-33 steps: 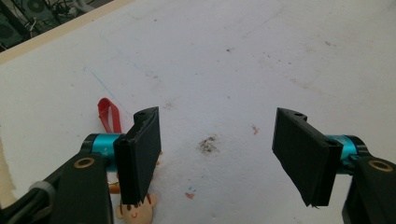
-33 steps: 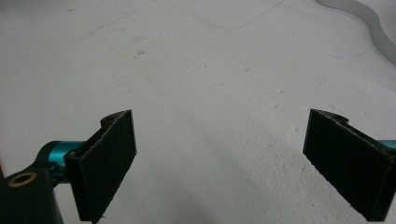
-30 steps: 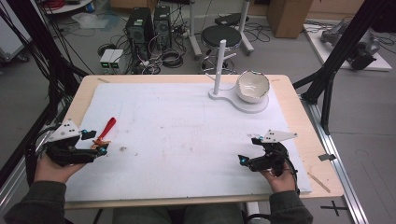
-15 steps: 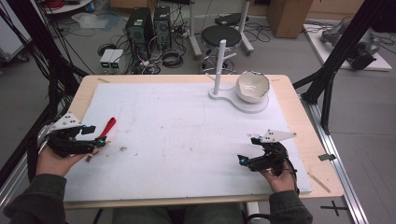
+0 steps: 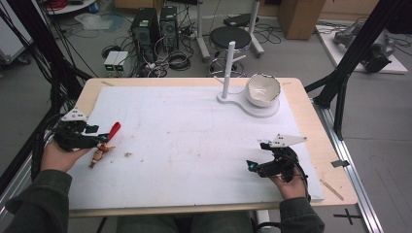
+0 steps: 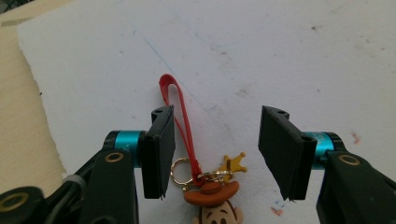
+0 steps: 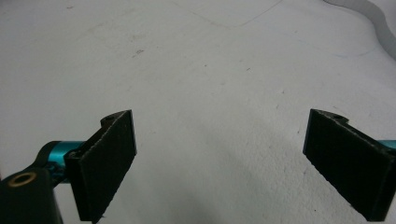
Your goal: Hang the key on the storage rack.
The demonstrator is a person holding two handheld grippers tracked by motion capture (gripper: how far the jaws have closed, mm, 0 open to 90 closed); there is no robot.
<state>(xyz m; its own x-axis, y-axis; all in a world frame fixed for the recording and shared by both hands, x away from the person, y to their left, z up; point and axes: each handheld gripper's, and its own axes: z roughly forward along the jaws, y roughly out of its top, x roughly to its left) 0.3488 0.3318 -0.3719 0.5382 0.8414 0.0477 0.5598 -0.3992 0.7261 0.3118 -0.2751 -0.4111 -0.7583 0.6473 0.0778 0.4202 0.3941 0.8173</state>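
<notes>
Now, work in hand: we judge we are at the pick-up of the keychain [image 6: 212,196], with the grasp not yet made.
Done: our left tool [image 6: 215,144] is lined up over the charm, one jaw on each side of its ring and hat.
Left to do: close on it, lift it, and carry it wherever it goes; the white stand [image 5: 252,104] with its bowl [image 5: 263,89] sits well ahead of our right tool, though we cannot tell if that is the goal.
Keychain place: flat on the white surface [image 5: 194,136], between the left jaws; its red strap [image 6: 180,109] runs forward past the near jaw, just beside it.
Left tool state: jaws moderately apart, gripping nothing.
Right tool [image 5: 260,165] state: jaws spread wide, nothing between them but bare surface.
Left hand pose: low at the surface edge, tool pointing inward across it.
Right hand pose: resting near our own edge, tool angled inward, well apart from the keychain.
</notes>
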